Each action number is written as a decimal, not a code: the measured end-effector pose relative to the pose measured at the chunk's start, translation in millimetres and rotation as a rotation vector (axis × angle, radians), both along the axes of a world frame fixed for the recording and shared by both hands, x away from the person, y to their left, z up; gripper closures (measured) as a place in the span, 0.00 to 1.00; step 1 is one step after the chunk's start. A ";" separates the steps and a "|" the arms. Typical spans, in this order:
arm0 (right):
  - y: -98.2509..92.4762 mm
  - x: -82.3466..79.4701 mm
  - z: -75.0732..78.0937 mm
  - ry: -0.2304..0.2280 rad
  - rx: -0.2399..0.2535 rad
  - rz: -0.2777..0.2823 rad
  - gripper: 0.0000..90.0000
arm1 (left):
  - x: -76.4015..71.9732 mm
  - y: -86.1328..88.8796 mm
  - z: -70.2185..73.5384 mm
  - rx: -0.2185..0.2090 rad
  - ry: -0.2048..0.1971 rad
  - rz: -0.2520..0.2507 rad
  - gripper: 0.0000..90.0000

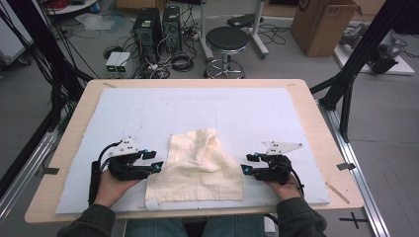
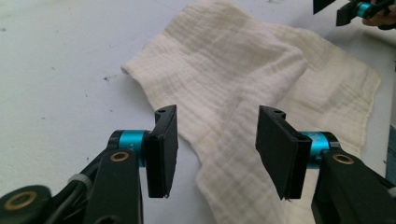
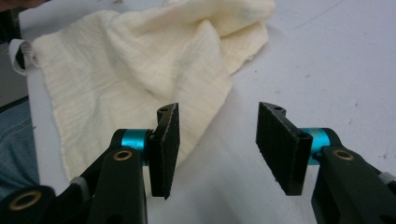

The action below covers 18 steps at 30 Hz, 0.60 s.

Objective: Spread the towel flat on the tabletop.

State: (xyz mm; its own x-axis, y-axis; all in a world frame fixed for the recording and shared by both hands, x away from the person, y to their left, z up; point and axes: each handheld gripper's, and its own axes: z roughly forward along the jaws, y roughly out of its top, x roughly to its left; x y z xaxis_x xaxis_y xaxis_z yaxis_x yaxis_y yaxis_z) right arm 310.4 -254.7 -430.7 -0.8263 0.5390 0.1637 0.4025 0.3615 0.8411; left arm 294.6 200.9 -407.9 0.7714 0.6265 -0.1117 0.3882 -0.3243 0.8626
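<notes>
A cream muslin cloth (image 1: 197, 163) lies crumpled and partly folded on the white mat (image 1: 148, 108), near the table's front edge. My left gripper (image 1: 154, 161) rests at the cloth's left edge, jaws open and pointing right. In the left gripper view the cloth (image 2: 243, 79) stretches under and beyond my left gripper (image 2: 217, 149), and the pads do not press on it. My right gripper (image 1: 248, 163) stands open at the cloth's right edge, pointing left. In the right gripper view the cloth (image 3: 140, 60) lies ahead and to the left of my right gripper (image 3: 217, 149), with bare mat between the jaws.
The mat covers most of the wooden table (image 1: 316, 128). A small white tag (image 1: 151, 203) sticks out at the cloth's near left corner. Beyond the table stand a black stool (image 1: 226, 42), computer towers (image 1: 148, 29), a cardboard box (image 1: 321, 24) and black frame posts (image 1: 360, 54).
</notes>
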 end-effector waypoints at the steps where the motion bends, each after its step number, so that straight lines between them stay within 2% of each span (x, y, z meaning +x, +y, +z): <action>1: 0.3 -0.5 0.9 -0.008 0.001 0.008 0.55 | 2.1 -1.4 0.1 -0.011 -0.001 0.007 0.55; 3: 0.6 -2.3 3.0 -0.020 0.001 0.019 0.55 | 8.2 -4.1 0.8 -0.028 0.002 0.023 0.56; 5: 0.4 -4.2 4.9 -0.025 0.001 0.023 0.55 | 17.2 -7.7 1.0 -0.025 0.004 0.048 0.58; 7: -0.4 -4.9 5.7 -0.030 0.002 0.028 0.55 | 29.9 -12.5 1.0 -0.013 0.019 0.064 0.58; 10: -0.8 -4.6 5.9 -0.032 0.002 0.030 0.55 | 49.6 -21.0 -0.3 -0.007 0.019 0.100 0.59; 12: 0.4 -2.9 4.6 -0.026 0.001 0.036 0.55 | 63.6 -28.2 -3.1 -0.020 0.033 0.106 0.60; 14: 3.1 -0.7 3.8 -0.022 -0.016 0.043 0.56 | 76.2 -35.8 -6.6 0.004 0.043 0.128 0.61; 16: 5.7 1.4 3.1 -0.018 -0.018 0.049 0.56 | 87.7 -40.2 -13.7 0.003 0.063 0.147 0.61; 17: 7.0 2.1 3.2 -0.015 -0.023 0.052 0.56 | 94.0 -43.3 -18.4 0.035 0.087 0.157 0.61; 18: 8.3 3.1 3.3 -0.016 -0.032 0.054 0.56 | 96.9 -45.0 -21.4 0.057 0.093 0.161 0.61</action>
State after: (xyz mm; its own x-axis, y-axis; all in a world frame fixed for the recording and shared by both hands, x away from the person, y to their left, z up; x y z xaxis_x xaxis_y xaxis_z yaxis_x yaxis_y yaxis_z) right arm 313.5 -246.5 -427.4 -0.8565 0.4985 0.1337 0.3682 0.4086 0.8351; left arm 391.4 155.9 -429.4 0.6488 0.7482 -0.1388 0.5166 -0.2991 0.8023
